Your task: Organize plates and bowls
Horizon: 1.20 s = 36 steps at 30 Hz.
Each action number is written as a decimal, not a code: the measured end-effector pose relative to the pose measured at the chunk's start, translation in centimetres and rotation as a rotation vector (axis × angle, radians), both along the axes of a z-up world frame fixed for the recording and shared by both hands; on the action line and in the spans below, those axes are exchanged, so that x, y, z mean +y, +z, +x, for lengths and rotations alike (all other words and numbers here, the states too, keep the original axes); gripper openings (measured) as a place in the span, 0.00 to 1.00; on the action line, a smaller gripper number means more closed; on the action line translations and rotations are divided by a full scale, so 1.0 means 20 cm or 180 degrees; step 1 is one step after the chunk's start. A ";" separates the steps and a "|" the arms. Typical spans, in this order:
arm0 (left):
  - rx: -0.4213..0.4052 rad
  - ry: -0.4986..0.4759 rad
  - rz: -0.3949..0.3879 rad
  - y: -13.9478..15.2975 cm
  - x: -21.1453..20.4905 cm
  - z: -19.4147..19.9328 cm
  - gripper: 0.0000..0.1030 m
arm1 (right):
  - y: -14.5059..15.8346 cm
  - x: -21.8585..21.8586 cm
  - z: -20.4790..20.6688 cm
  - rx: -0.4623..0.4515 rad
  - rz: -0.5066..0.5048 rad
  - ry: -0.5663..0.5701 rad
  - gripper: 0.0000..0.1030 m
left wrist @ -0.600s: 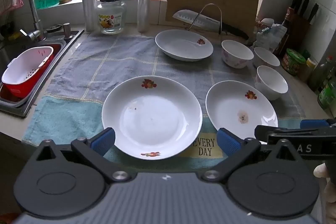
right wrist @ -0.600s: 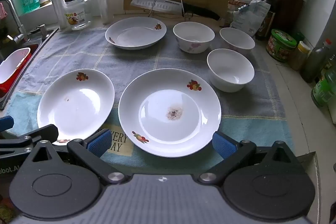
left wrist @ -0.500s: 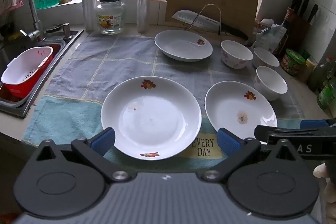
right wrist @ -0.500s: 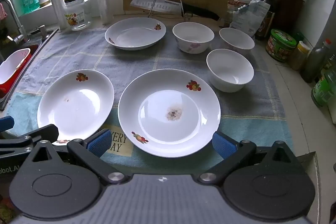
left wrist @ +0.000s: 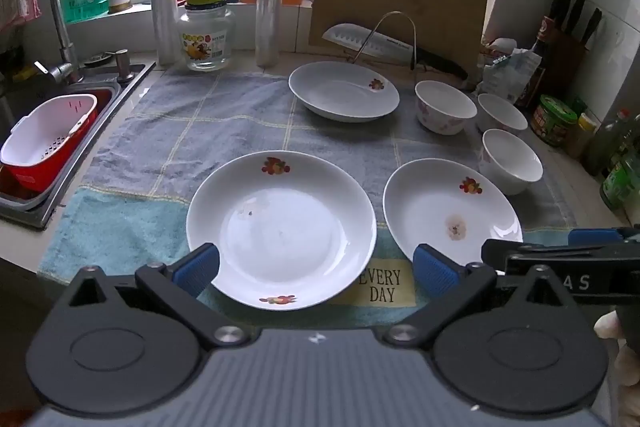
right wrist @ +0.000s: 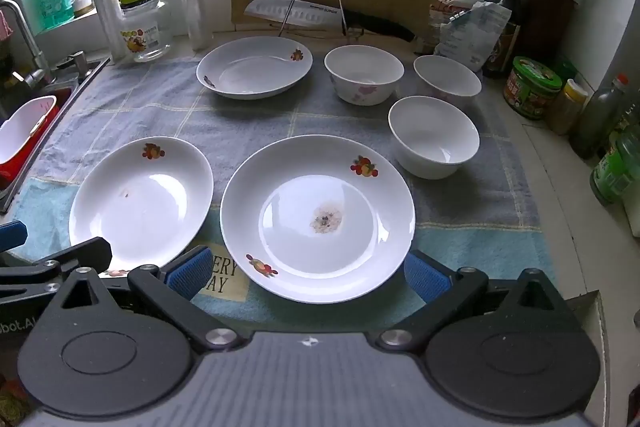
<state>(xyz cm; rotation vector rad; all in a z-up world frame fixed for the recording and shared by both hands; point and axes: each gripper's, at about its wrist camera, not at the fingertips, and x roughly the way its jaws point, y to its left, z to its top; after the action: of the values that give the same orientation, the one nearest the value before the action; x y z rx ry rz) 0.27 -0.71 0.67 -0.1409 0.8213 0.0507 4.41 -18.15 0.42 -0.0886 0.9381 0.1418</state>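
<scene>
**A:** Where were the dishes when you looked?

**B:** All on the towel, mouths up. My left gripper hung over the near edge of the left plate, jaws spread wide, nothing between the pads. My right gripper stood just as wide over the near edge of the right plate, also empty.

**A:** Any way they pointed?

**B:** They were round, so no long axis. I went by the fruit prints. The left plate had one print on its far rim and one on its near rim. The right plate, with a brown stain in its well, had prints far right and near left.

**A:** And the rest?

**B:** A third plate lay further back, below the knife on its wire stand. Beside it sat the flowered bowl, then the far bowl, and the plain bowl nearer me. All three bowls stood upright and apart. The two near plates sat just beside each other.
</scene>
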 end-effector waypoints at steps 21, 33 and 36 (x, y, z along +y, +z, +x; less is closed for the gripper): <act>-0.0014 -0.0001 0.0027 0.00 0.00 0.01 0.99 | 0.00 -0.01 0.02 -0.0020 0.0015 0.0002 1.00; -0.0025 0.0016 0.0048 0.01 -0.01 0.02 0.99 | 0.00 -0.01 0.03 -0.0027 0.0022 0.0020 1.00; -0.0028 0.0016 0.0044 0.01 -0.01 0.02 0.99 | 0.00 -0.02 0.03 -0.0030 0.0034 0.0026 1.00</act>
<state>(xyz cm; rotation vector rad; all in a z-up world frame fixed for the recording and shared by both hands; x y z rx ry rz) 0.58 -0.86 0.81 -0.1301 0.8118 0.0604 5.03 -18.47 0.47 -0.0832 0.9277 0.1540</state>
